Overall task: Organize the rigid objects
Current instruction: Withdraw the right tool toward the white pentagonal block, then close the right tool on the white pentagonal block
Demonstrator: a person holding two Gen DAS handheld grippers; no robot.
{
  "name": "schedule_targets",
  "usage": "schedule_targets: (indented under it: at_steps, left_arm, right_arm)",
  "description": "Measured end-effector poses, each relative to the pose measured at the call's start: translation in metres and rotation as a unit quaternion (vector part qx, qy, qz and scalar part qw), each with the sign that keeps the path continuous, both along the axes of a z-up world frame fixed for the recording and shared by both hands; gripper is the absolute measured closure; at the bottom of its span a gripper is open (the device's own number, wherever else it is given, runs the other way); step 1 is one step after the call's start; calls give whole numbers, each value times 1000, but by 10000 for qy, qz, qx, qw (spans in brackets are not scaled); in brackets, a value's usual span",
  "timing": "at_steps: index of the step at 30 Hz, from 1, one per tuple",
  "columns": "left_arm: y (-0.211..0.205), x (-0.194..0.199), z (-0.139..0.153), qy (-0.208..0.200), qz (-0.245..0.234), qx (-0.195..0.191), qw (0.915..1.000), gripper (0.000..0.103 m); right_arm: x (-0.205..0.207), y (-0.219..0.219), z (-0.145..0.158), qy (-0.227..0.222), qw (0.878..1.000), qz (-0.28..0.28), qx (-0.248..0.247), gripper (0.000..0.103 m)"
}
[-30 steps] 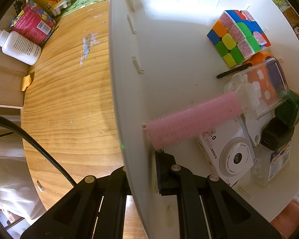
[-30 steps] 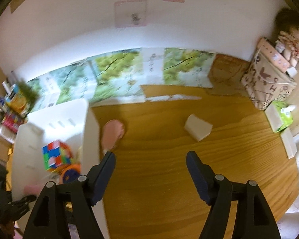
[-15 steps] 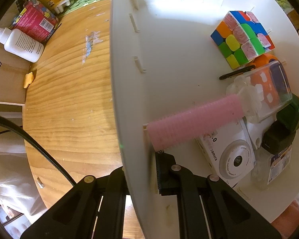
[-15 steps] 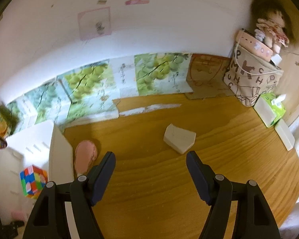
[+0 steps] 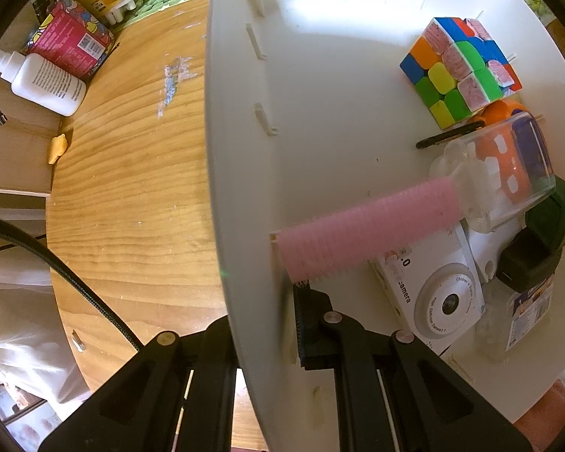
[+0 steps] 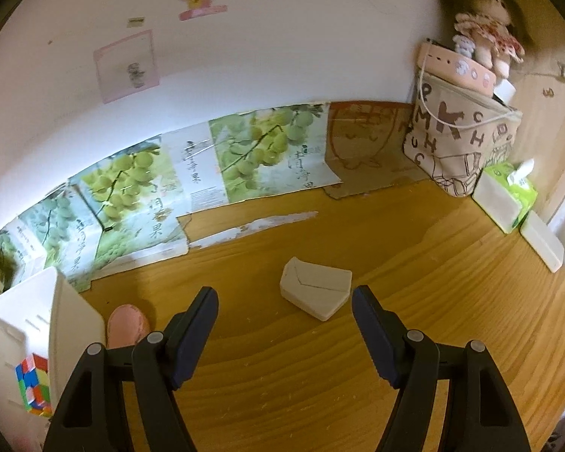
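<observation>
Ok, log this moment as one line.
left gripper: shut on white bin wall | right gripper: open, empty, aimed at white envelope-shaped box on table | next: probably grasp box

White plastic squeeze bottle (image 5: 43, 82) lying beside pink printed packet (image 5: 69, 39); letter-print fabric bag (image 6: 461, 133) near green tissue pack (image 6: 512, 192); grape posters (image 6: 177, 180) against wall.

The wooden tabletop (image 6: 414, 263) carries a white bin (image 5: 320, 113) at its left, with a pink oval piece (image 6: 126, 324) just beside the bin's wall and a white envelope-shaped box (image 6: 314, 293) apart in the middle. Grape-print sheets (image 6: 139, 196) and cardboard (image 6: 365, 139) line the back edge. At the right stand a lettered bag (image 6: 459, 139) and a tissue pack (image 6: 508, 196); left of the bin lie a white bottle (image 5: 45, 79) and a red packet (image 5: 71, 41).
</observation>
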State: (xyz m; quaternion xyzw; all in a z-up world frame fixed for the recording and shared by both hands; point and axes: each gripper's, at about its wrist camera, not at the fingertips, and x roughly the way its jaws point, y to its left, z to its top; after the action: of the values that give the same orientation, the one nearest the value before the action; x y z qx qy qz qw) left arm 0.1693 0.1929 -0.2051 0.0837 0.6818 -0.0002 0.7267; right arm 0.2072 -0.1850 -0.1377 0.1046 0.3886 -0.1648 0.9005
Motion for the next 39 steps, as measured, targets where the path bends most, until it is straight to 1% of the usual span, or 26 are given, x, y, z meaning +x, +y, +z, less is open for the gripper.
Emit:
schedule_targets:
  at_steps: [3, 5, 8, 13, 21, 24, 34, 39]
  left_arm:
    - [0, 0, -1, 0, 14, 2, 10000, 93]
    - [0, 0, -1, 1, 13, 5, 10000, 93]
    - [0, 0, -1, 3, 7, 4, 10000, 93]
    - [0, 0, -1, 20, 1, 18, 10000, 93]
    - [0, 2, 0, 49, 0, 34, 10000, 93]
    - [0, 4, -1, 69, 10, 47, 10000, 93]
    - [-1, 4, -1, 81, 21, 55, 9999, 93]
    - [-1, 4, -1, 81, 18, 56, 10000, 93]
  right_arm:
    - [1, -6, -6, -32, 10000, -90, -18, 22]
    - [2, -10, -9, -39, 9999, -149, -4, 22]
    - [7, -16, -17, 128, 9996, -228, 62, 22]
    - [14, -25, -28, 256, 9991, -300, 157, 22]
    - [27, -40, -40, 388, 9981, -414, 230, 22]
    - [34, -44, -46, 489, 9978, -403, 193, 22]
    - [43, -46, -63, 705, 9962, -304, 403, 22]
    - [48, -43, -69, 833, 9959, -201, 301, 22]
